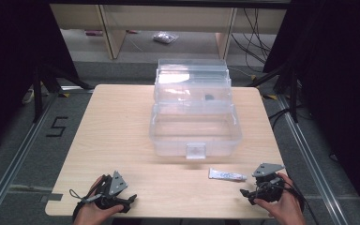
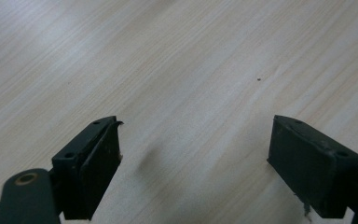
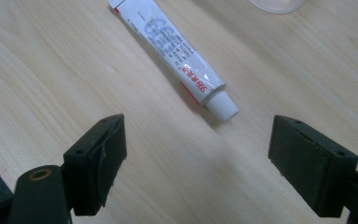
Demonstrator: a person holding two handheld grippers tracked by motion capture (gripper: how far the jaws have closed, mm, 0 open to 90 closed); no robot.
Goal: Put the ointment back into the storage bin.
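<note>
Wooden counter (image 1: 112,136), clear lidded box (image 1: 194,126), two idle tools, one small tube.

The box sits open mid-counter, its lid raised behind. The left tool (image 1: 115,199) rests at the near left edge, jaws spread over bare wood; the right tool (image 1: 262,187) hovers just beside the white tube (image 1: 227,175), jaws wide, gripping nothing. The risk, as I judge it — a round tube rolling or being squeezed under a careless pinch. The right gripper view alone reveals the tube's ribbed cap (image 3: 223,105) and print; the high view places the box.
</note>
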